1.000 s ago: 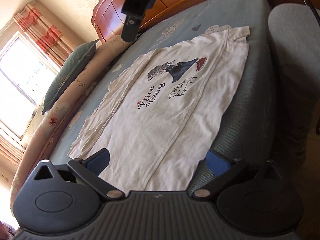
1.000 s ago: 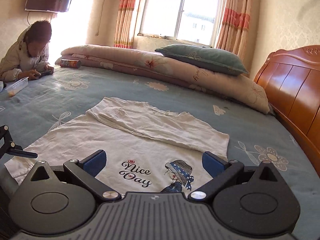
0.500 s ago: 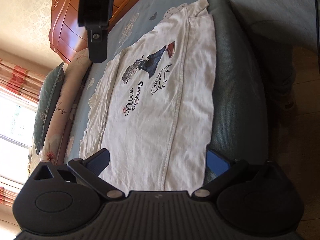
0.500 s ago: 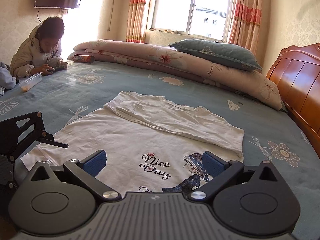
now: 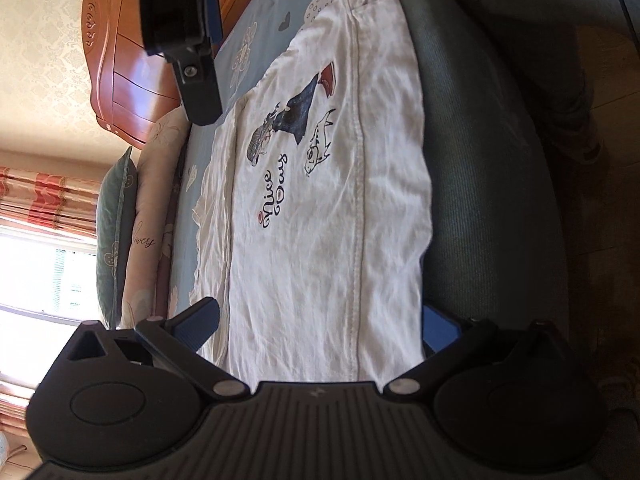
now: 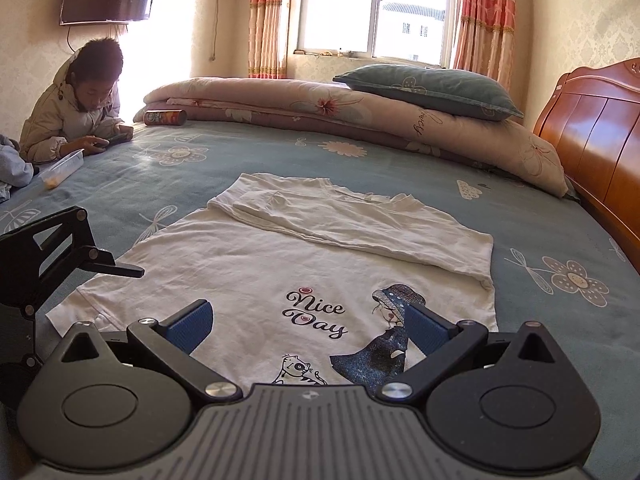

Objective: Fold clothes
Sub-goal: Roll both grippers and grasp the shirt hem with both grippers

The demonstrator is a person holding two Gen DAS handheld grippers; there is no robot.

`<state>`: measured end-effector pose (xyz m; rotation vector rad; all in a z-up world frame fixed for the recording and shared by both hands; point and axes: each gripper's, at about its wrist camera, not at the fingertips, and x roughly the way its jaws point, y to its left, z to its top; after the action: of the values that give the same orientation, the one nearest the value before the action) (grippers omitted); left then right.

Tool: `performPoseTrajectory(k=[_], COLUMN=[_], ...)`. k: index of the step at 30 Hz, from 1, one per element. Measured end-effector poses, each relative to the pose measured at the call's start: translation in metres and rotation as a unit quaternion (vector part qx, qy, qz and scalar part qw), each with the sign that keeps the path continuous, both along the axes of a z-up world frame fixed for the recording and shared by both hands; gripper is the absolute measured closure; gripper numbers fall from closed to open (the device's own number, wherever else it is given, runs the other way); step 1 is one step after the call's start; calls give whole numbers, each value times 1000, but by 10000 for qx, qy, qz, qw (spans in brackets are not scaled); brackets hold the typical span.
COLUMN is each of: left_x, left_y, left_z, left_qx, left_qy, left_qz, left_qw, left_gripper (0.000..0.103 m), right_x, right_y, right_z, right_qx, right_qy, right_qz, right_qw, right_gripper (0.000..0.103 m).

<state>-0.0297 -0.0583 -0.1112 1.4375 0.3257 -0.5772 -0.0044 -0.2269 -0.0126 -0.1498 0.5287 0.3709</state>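
A white T-shirt (image 6: 280,264) printed "Nice Day" lies flat on the blue bed, its far side folded over the body. In the left wrist view the same T-shirt (image 5: 320,208) stretches away lengthwise, its near side hanging toward the bed edge. My left gripper (image 5: 320,324) hovers open over the shirt's hem end, nothing between its fingers. My right gripper (image 6: 308,324) stands open above the shirt's near side by the print. The right gripper's body (image 5: 180,28) shows at the top of the left wrist view, and the left gripper's finger (image 6: 112,268) juts in at the left of the right wrist view.
A rolled quilt (image 6: 320,108) and green pillow (image 6: 428,88) lie along the far side of the bed (image 6: 560,312). A wooden headboard (image 6: 600,140) stands at the right. A person (image 6: 80,100) leans on the far left corner, with a plastic box (image 6: 60,168) and a can (image 6: 166,117) nearby.
The left wrist view has rolled further, so the shirt now runs more upright in frame. My right gripper has drawn nearer over the print. Both grippers stay open.
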Motion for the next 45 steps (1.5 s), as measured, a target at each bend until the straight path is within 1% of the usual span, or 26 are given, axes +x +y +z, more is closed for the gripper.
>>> performPoseTrajectory(k=[2,4,5,9,11,15,18,20,22,26,29,31,33,37,41,43,45], left_x=[3,5,7,19,22,23,22,20,19,16,17,17,19,22,25,27,30], left_y=[-1,-2,-3,4,7,11,13,15,16,21,26,29,28,19,5,3,5], left_z=[1,4,6,21,25,30,31,32,33,35,33,32,30,25,21,18,16], left_qx=[-49,-156,-249,-736,-905,-1057,-1100,-1151,-1224,-1316,-1383,-1473,-1531,-1661,-1791,-1731,-1652], left_qy=[20,-106,-133,28,87,62,41,38,55,69,140,243,322,430,546,517,481], left_qz=[45,63,106,428,536,611,625,651,682,702,721,761,797,796,750,796,894], left_qw=[10000,9998,9995,9964,9944,9925,9920,9912,9901,9888,9877,9859,9845,9820,9794,9803,9810], left_gripper=[0,0,0,0,0,0,0,0,0,0,0,0,0,0,0,3,12], right_x=[2,4,4,0,-2,-14,-24,-28,-29,-24,-25,-27,-29,-29,-24,-23,-23], right_y=[-2,-3,-3,0,3,20,41,57,71,86,85,84,83,86,87,84,80], right_z=[-2,-3,-4,-6,-9,-16,-26,-36,-49,-73,-77,-78,-78,-75,-70,-67,-66], right_qx=[85,157,189,185,149,-45,-421,-772,-1157,-1854,-2212,-2557,-2780,-2958,-2905,-2844,-2787], right_qy=[80,142,164,197,227,244,180,117,104,37,-201,-418,-573,-757,-771,-763,-742], right_qz=[-45,-71,-59,123,340,1171,1678,1838,1833,1510,1210,1053,1077,1123,1074,1058,1054], right_qw=[9999,9998,9997,9996,9991,9928,9848,9799,9762,9710,9675,9601,9528,9456,9477,9498,9517], right_gripper=[0,0,0,0,0,0,0,1,5,9,9,8,8,9,9,9,9])
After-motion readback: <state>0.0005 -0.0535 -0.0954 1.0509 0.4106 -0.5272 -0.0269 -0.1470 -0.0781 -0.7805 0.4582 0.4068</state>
